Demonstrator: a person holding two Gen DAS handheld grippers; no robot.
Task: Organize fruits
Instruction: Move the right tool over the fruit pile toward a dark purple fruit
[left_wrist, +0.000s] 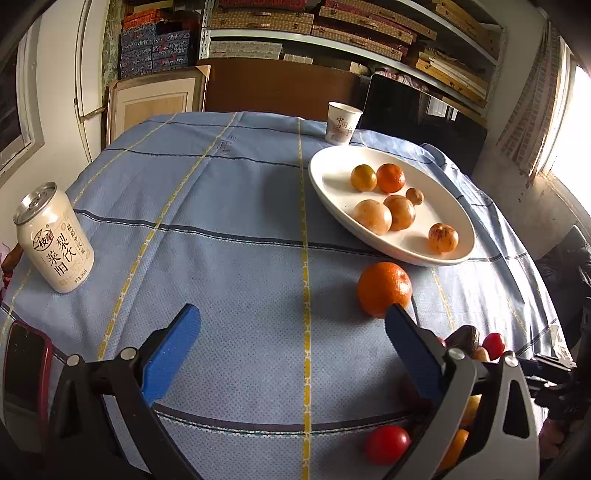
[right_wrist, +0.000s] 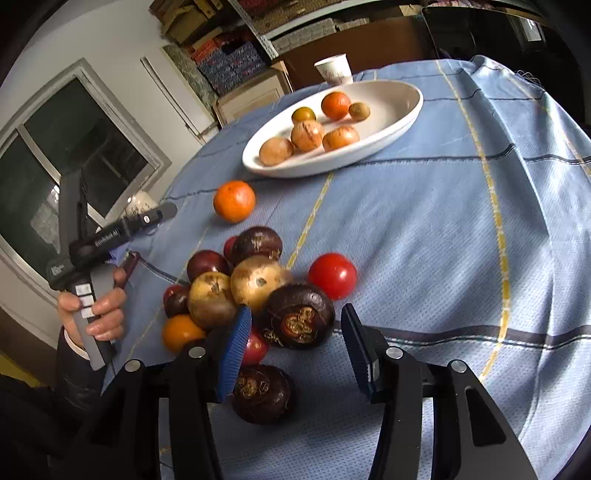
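The right hand-held gripper (right_wrist: 295, 325) hangs with jaws spread around a dark mangosteen (right_wrist: 300, 315), pads not visibly pressing it. The left hand-held gripper (left_wrist: 291, 339) is spread and empty over the desk (left_wrist: 240, 221). Beyond, an orange (left_wrist: 384, 288) lies beside a white plate (left_wrist: 436, 254) of fruit.

Woven cloth tablecloth (left_wrist: 240, 221); glossy plate (left_wrist: 325, 184); shiny metal can (left_wrist: 55, 240).

A cream drink can (left_wrist: 54, 240) on the table carries large Chinese characters reading 莱阳梨饮 (the paper cup's (left_wrist: 341, 123) script stays illegible).
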